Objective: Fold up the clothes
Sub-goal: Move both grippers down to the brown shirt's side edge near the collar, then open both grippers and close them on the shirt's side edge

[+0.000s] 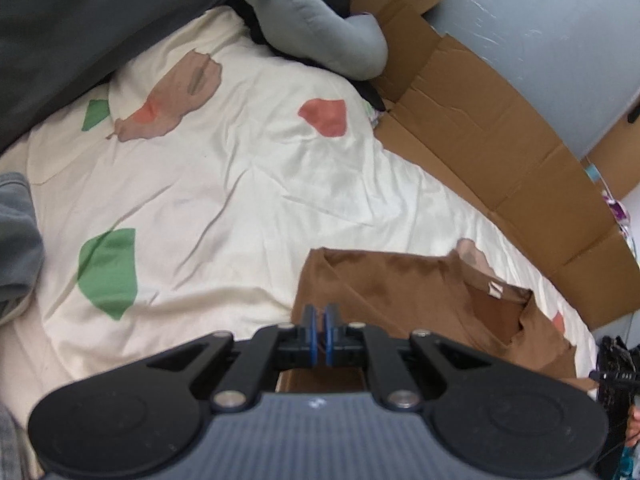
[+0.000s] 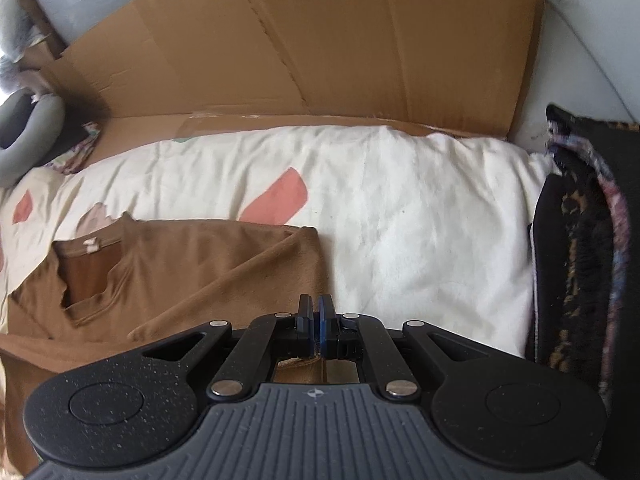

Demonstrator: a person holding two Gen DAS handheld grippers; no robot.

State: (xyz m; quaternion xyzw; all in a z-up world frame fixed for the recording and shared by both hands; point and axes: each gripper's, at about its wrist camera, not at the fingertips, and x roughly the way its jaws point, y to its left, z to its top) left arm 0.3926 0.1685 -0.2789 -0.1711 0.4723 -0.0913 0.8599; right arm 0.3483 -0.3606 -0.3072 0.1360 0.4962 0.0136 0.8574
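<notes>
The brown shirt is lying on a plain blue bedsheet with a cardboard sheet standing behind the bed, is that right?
Not quite. The brown shirt lies on a cream bedsheet printed with green, red and tan patches, not a plain blue one. The left wrist view shows the patches best. The cardboard sheet does stand behind the bed.
</notes>
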